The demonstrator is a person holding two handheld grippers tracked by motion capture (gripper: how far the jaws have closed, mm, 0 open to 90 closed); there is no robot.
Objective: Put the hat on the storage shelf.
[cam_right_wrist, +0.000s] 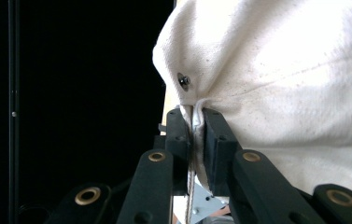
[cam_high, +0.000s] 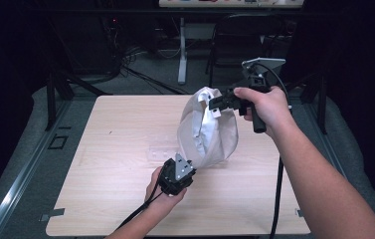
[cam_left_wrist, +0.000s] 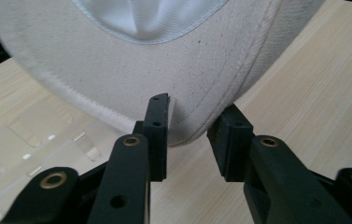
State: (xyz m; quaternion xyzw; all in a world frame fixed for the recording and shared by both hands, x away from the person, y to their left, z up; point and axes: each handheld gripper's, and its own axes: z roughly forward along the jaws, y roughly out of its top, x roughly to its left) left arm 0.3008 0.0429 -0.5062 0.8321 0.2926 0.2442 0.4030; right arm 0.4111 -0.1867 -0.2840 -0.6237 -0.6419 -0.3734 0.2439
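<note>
My right tool [cam_high: 221, 103] is clenched on the cap's [cam_high: 210, 129] top edge. The cap hangs down towards my left tool [cam_left_wrist: 190, 140]. Its jaws flank the bottom edge, not yet pinching.

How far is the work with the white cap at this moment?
Done: the right gripper is shut on the back edge of the white cap and holds it above the table. In hand: the left gripper has the cap's brim between its jaws, which are not plainly pressing yet. Left: closing on the brim, then whatever handling follows.

Dim room, grey floor [cam_high: 21, 164], black chair [cam_high: 239, 45] behind wooden table [cam_high: 125, 124]
</note>
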